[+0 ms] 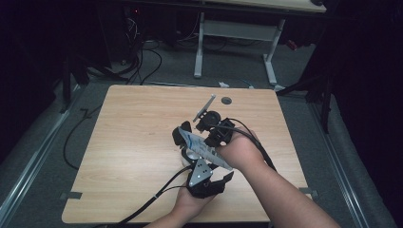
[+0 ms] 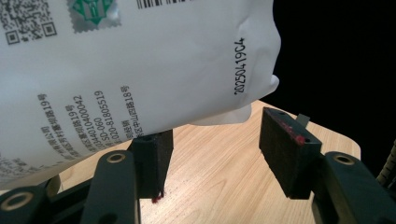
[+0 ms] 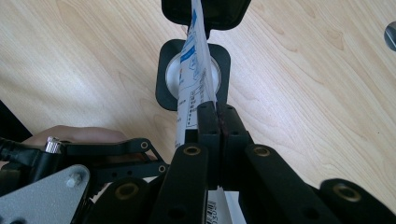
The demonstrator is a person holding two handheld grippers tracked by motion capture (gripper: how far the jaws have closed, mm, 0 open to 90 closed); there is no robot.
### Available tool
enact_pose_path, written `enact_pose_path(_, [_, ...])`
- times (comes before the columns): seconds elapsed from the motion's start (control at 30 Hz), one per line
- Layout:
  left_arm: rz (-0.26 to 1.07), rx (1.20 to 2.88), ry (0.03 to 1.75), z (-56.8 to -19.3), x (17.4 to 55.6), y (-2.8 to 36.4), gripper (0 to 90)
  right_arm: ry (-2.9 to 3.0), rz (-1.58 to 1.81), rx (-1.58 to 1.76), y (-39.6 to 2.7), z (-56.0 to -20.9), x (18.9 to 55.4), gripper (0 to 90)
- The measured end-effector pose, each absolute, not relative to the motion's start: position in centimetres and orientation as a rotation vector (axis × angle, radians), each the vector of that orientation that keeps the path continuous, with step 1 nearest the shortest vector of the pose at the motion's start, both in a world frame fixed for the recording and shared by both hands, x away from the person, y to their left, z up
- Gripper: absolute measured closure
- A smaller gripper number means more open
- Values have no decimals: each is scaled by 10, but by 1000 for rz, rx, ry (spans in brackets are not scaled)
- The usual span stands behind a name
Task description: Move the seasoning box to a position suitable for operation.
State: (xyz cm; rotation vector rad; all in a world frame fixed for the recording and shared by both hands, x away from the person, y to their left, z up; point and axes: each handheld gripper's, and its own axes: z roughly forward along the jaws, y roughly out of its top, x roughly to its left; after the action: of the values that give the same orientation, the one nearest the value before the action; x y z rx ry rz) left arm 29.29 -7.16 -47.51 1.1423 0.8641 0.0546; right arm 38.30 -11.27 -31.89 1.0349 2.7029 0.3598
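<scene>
A little right of centre in the high view, over the wooden table [image 1: 128,142], the right gripper [image 1: 209,138] holds a white printed packet [image 1: 205,149] that slants down toward the lower right of the frame. In the right gripper view its two black jaws rise from the bottom and meet at mid-frame, pressed together on the thin edge of the packet [image 3: 194,79] — the bag runs edge-on up the middle of that picture, blue and black print showing on its left face. Behind the bag lies a black square holder with a white round centre [image 3: 173,74], flat on the table, and another black piece [image 3: 219,11] sits at the top edge, right where the packet's far end reaches; whether the two touch I cannot tell. The left gripper [image 1: 205,183] sits just below the packet in the high view, its grey three-cornered plate [image 1: 199,172] turned up and its cable trailing toward the lower left. In the left gripper view its jaws stand apart with bare table between them — the packet [image 2: 140,60] covers the upper left of the frame, printed with codes and a date stamp, its lower edge hanging just above the left jaw, with the right jaw well clear of it. A small round grey fitting [image 1: 226,100] is set in the tabletop toward the upper centre.
</scene>
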Motion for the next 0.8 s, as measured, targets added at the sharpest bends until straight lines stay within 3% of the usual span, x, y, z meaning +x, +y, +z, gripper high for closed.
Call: enact_pose_path(0.8, [43,1153,951,-488,298,-72,409,2704,403,1073,-123,-333,379,899])
